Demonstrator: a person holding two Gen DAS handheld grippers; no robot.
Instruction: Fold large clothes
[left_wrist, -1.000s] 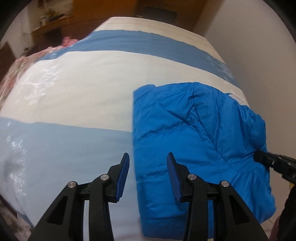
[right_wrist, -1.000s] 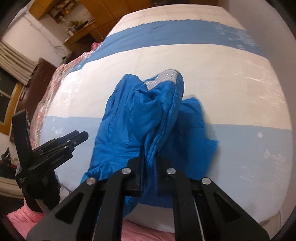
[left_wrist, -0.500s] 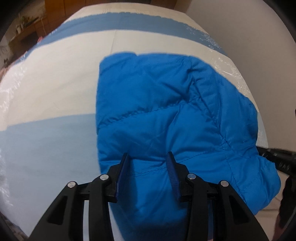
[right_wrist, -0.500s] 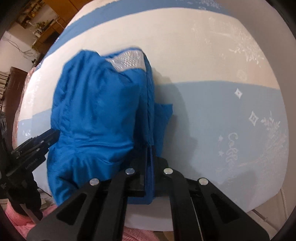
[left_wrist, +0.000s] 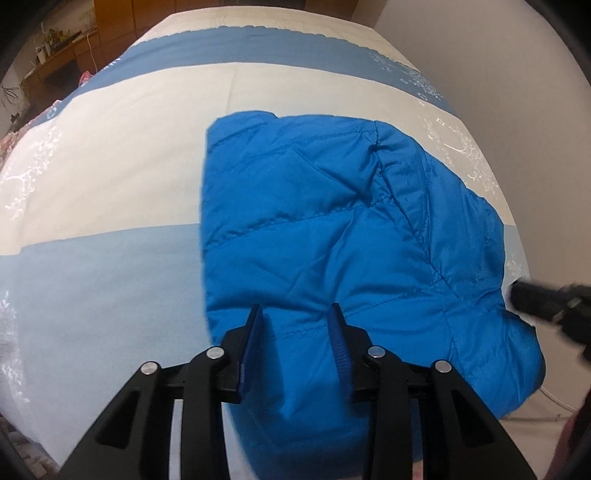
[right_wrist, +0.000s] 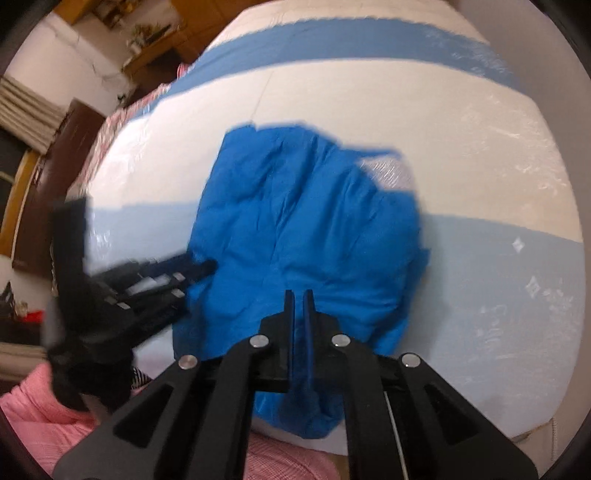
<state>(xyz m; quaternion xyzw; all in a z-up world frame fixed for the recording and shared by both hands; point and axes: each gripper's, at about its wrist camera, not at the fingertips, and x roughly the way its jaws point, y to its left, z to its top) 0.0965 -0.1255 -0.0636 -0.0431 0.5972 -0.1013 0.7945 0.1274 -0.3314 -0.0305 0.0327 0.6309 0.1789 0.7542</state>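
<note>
We're seeing the jacket (left_wrist: 325, 236) dropped flat since a second ago, right gripper (right_wrist: 298, 295) nearly closed on nothing, left gripper (left_wrist: 295, 314) spread over its near hem, puffy slippery fabric lying on the striped bed (left_wrist: 110, 258), best pinched at seams.

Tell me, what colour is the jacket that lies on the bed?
The jacket is bright blue, quilted; the left wrist view shows it best.

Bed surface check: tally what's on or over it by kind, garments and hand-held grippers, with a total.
Blue puffer jackets: 1, the folded jacket lying on the striped bedspread
Hand-held grippers: 2, the left hand-held gripper open over the jacket, the right hand-held gripper nearly closed with nothing visible between its tips
Total: 3
</note>
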